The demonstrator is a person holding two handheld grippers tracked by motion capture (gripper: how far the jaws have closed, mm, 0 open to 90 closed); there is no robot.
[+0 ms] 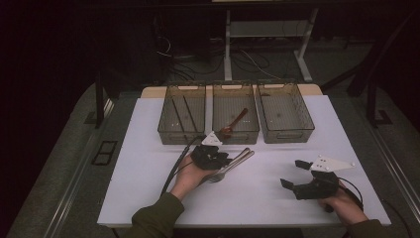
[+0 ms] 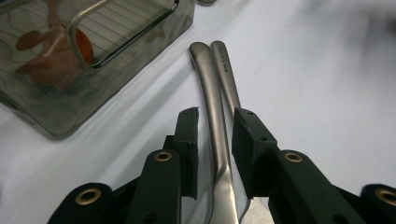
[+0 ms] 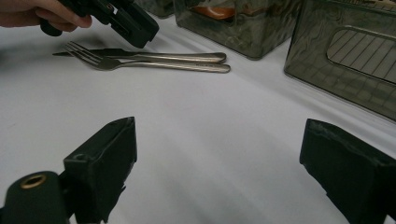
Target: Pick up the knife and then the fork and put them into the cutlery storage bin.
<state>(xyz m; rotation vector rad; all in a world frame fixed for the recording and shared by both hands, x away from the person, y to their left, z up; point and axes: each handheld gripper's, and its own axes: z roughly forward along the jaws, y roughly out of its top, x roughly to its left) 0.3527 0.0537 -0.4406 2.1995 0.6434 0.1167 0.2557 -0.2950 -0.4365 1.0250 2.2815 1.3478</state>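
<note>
Steel handles (image 2: 217, 93) seemingly between pads (image 2: 189, 149).

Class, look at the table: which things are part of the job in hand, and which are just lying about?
In the job:
left gripper, jaws either side of the handles
fork
knife

Lying about:
right gripper, open over bare table
three grey bins
brown spoon, in the middle bin
</note>
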